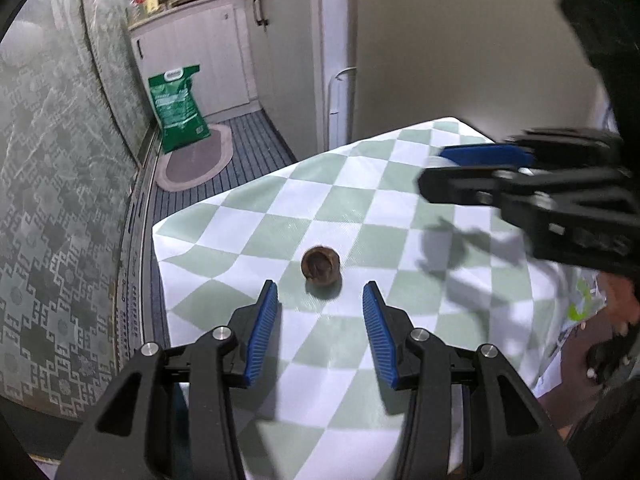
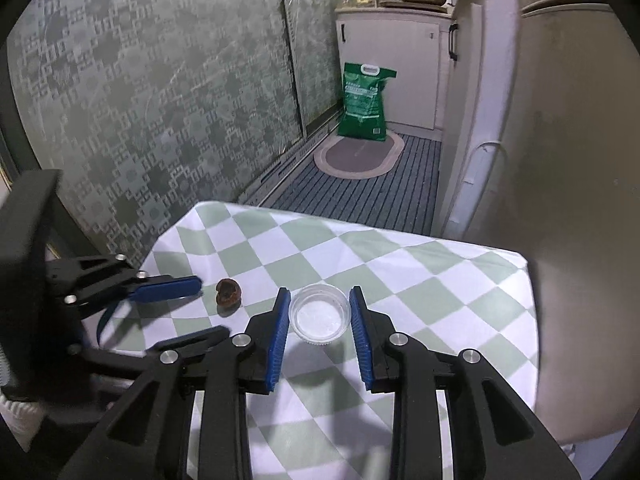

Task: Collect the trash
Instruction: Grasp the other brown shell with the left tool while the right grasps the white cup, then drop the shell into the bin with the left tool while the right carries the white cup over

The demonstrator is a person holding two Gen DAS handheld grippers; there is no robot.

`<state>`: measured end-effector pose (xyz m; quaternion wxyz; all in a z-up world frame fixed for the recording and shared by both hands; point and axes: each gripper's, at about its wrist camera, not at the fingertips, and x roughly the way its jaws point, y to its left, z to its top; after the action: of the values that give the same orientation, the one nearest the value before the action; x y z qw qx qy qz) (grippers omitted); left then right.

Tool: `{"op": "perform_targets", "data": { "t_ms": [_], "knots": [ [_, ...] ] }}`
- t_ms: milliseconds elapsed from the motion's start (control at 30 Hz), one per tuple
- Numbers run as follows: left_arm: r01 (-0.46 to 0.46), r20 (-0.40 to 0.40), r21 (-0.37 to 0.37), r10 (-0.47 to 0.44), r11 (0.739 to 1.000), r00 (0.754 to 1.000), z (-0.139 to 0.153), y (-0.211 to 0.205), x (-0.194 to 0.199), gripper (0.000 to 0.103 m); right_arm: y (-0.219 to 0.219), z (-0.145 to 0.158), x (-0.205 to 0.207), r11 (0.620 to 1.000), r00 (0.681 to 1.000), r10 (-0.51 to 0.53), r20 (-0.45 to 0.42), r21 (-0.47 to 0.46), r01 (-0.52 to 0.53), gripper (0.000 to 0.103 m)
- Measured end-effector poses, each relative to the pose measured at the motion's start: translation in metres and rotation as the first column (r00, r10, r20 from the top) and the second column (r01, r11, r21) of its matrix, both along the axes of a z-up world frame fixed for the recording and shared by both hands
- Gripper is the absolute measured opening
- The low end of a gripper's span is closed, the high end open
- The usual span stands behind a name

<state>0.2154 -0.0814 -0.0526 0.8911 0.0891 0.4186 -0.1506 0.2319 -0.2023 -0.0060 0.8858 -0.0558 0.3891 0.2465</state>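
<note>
A brown hollow fruit shell (image 1: 321, 266) lies on the green-and-white checked tablecloth (image 1: 360, 208), near its left edge. My left gripper (image 1: 320, 286) is open just behind it, one blue pad on each side, neither touching. In the right wrist view the same shell (image 2: 228, 292) sits just beyond the left gripper (image 2: 212, 306). A small clear plastic cup (image 2: 319, 312) is between the blue pads of my right gripper (image 2: 318, 296), which press on its sides. In the left wrist view the right gripper (image 1: 436, 170) is blurred above the table's right part.
The table ends close to the shell on the left and at the far side. Beyond it are a striped floor mat, an oval rug (image 2: 358, 156), a green sack (image 2: 364, 100), white cabinets and frosted sliding doors. A person's hand (image 1: 616, 320) and a printed plastic bag (image 1: 580, 308) are at the right.
</note>
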Motion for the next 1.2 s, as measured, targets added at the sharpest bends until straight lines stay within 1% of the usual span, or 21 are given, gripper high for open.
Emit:
{"op": "perform_targets", "data": {
  "t_ms": [133,300,367,400,433,500,567,600,733,800,1000,1200],
  "knots": [
    [-0.039,0.006,0.001,0.039,0.999,0.999,-0.001,-0.003,0.009,0.049,-0.003,0.007,-0.008,1.000,1.000,0.009,0.018,0.003,-0.009,0.030],
    [-0.068,0.006,-0.009,0.068,0.998,0.998,-0.002,-0.007,0.017,0.047,-0.009,0.009,-0.012,1.000,1.000,0.010,0.025,-0.001,-0.010,0.030],
    [-0.074,0.011,-0.011,0.074,0.997,0.997,-0.002,-0.009,0.018,0.045,-0.014,0.010,-0.014,1.000,1.000,0.008,0.026,0.003,-0.008,0.030],
    [-0.073,0.010,-0.010,0.073,0.997,0.997,-0.002,-0.009,0.018,0.041,-0.016,0.011,-0.014,1.000,1.000,0.007,0.025,0.006,-0.008,0.030],
    [-0.072,0.010,-0.011,0.072,0.997,0.997,-0.002,-0.010,0.019,0.033,-0.019,0.012,-0.015,1.000,1.000,0.007,0.024,0.008,-0.007,0.030],
    [-0.068,0.013,-0.003,0.068,0.998,0.998,-0.001,-0.012,0.017,0.022,-0.023,0.014,-0.018,1.000,1.000,0.006,0.028,0.012,-0.006,0.030],
    [-0.071,0.019,0.006,0.071,0.997,0.997,-0.002,-0.014,0.017,0.022,-0.028,0.019,-0.023,1.000,0.999,0.006,0.037,0.015,-0.006,0.030],
    [-0.077,0.020,-0.002,0.077,0.997,0.997,-0.002,-0.013,0.017,0.022,-0.029,0.020,-0.024,1.000,0.999,0.006,0.040,0.015,-0.007,0.030],
    [-0.093,0.009,-0.067,0.094,0.993,0.996,-0.002,-0.005,0.014,0.022,-0.033,0.023,-0.028,1.000,0.999,-0.005,0.040,0.010,0.005,0.030],
    [-0.092,-0.001,-0.085,0.092,0.992,0.996,-0.001,-0.001,0.012,0.022,-0.031,0.021,-0.028,1.000,0.999,-0.007,0.033,0.007,0.007,0.030],
    [-0.104,0.003,-0.091,0.105,0.990,0.994,0.006,0.009,0.003,0.022,-0.020,0.020,-0.027,1.000,1.000,-0.004,0.025,-0.007,0.004,0.030],
    [-0.131,0.052,-0.098,0.137,0.987,0.989,0.025,0.031,-0.007,0.022,0.004,0.023,-0.025,1.000,0.999,0.030,0.028,-0.008,-0.030,0.030]
  ]
}}
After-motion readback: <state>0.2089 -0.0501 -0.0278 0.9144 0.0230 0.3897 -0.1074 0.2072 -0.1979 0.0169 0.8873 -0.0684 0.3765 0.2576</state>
